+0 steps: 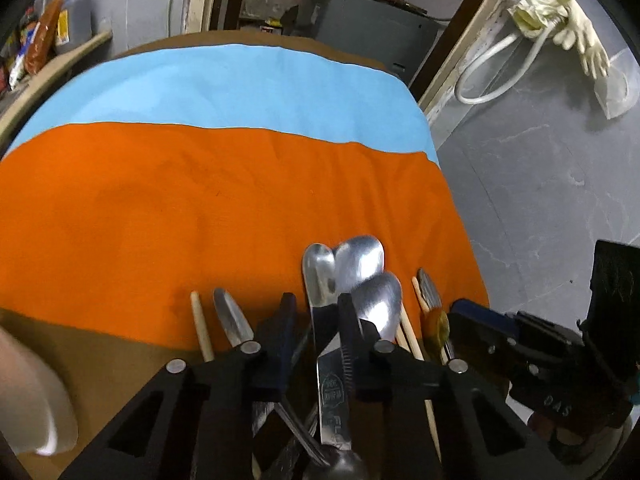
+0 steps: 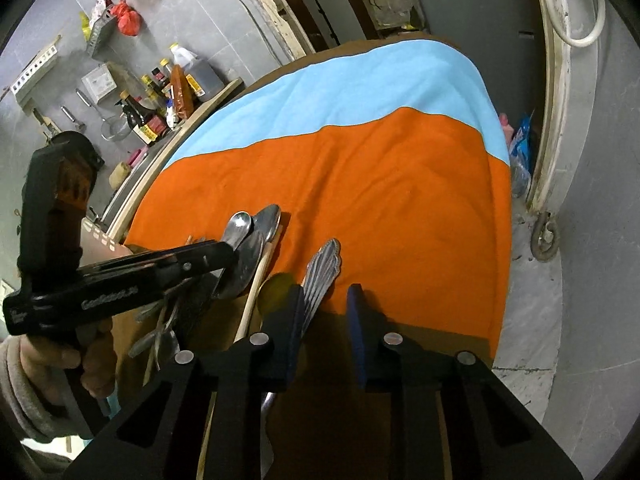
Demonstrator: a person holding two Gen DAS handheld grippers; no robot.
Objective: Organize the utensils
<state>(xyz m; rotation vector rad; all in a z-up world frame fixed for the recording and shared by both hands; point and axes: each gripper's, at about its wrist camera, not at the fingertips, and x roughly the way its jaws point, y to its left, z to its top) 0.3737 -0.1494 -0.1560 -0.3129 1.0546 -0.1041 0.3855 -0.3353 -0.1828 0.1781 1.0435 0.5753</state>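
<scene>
A heap of utensils lies at the near edge of the orange cloth (image 1: 200, 200): steel spoons (image 1: 362, 256), wooden chopsticks (image 1: 200, 328) and forks (image 1: 300, 432). My left gripper (image 1: 316, 310) points down into the heap, shut on a long flat steel spoon (image 1: 319, 268) with a pad against each side. In the right wrist view the left gripper (image 2: 226, 254) shows from the side, tips on the spoons (image 2: 256, 248). My right gripper (image 2: 326, 304) is open just right of the heap. An ornate steel handle (image 2: 326, 256) runs beside its left finger (image 2: 296, 312); the right finger is clear of it.
A light blue cloth (image 1: 240, 88) covers the far part of the brown table (image 2: 420, 324). The table's right edge drops to a grey floor (image 1: 540, 200). A shelf of bottles (image 2: 160, 100) stands to the left. A hand (image 2: 60, 360) holds the left gripper.
</scene>
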